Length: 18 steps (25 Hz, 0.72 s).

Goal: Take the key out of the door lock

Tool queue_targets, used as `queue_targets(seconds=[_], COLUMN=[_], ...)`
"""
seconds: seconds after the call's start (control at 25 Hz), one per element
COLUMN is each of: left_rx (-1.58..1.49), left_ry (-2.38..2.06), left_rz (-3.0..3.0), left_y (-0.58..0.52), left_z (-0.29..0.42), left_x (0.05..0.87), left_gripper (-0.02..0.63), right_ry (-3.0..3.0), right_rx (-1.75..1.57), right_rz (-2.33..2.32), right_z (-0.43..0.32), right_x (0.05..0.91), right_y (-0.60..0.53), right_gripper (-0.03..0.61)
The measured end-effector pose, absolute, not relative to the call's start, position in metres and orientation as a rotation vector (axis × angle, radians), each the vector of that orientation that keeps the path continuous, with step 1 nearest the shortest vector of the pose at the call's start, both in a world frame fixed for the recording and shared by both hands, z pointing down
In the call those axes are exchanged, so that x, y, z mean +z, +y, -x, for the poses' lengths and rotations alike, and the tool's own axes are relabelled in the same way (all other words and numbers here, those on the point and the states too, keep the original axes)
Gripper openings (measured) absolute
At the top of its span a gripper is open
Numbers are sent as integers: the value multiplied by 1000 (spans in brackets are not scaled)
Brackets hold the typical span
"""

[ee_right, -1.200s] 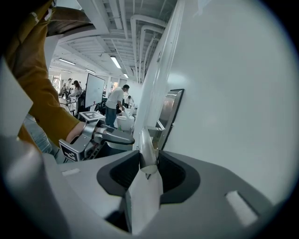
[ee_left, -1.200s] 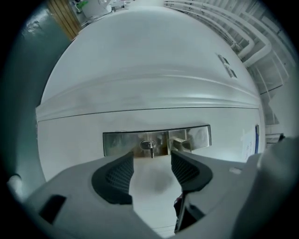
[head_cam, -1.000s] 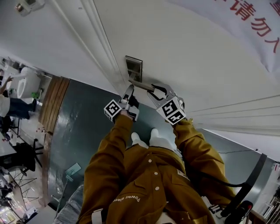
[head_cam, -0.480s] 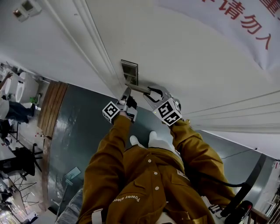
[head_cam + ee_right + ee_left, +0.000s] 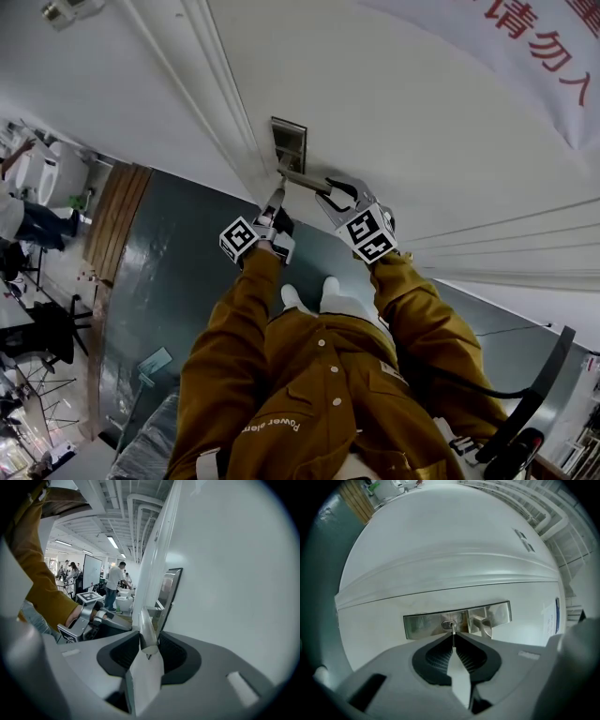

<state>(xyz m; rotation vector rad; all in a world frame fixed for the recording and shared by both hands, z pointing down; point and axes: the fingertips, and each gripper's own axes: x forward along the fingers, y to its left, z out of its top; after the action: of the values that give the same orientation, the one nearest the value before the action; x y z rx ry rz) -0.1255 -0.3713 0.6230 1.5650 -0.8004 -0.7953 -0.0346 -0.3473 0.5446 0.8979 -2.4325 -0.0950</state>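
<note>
Left gripper [image 5: 453, 637]: we see its jaws drawn together on the key [image 5: 453, 629], with only the thin metal edge showing between the pads.
Key: seated in the keyhole of the lock plate [image 5: 422, 624], just left of the handle's root.
Right gripper [image 5: 148, 638]: its jaws stand fairly wide, and we see them clamped on the free end of the door handle [image 5: 144, 620].
Door [image 5: 422, 122]: white, with the plate close to its edge.
Head view: we find both grippers side by side just below the plate.
</note>
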Motion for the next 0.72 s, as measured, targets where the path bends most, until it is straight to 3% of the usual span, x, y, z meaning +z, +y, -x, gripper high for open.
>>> queue_targets(seconds=[0.24, 0.36, 0.52, 0.6, 0.68, 0.72], left_rx=[-808, -686, -534, -461, -361, -315], left_ry=[-831, -999, -1269, -1351, -1414, -1435], left_rz=[-1631, -1747, -1967, -2098, -2243, -2305], left_y=[-343, -327, -296, -280, -266, -259], left_z=[137, 153, 170, 167, 157, 152], left_x=[584, 567, 520, 491, 466, 457], left_gripper=[23, 23, 23, 23, 23, 23], right_ry=[-2476, -2524, -2641, -2702, -2762, -2794], right_rx=[-48, -61, -47, -37, -111, -170], right_rz=[-1003, -1068, -1188, -1261, -1345, -1370], right_z=[31, 33, 36, 33, 29, 29], right_x=[534, 515, 471, 447, 423, 411], right_y=[-341, -328, -305, -296, -287, -283], right_gripper=[152, 187, 182, 139, 8, 5])
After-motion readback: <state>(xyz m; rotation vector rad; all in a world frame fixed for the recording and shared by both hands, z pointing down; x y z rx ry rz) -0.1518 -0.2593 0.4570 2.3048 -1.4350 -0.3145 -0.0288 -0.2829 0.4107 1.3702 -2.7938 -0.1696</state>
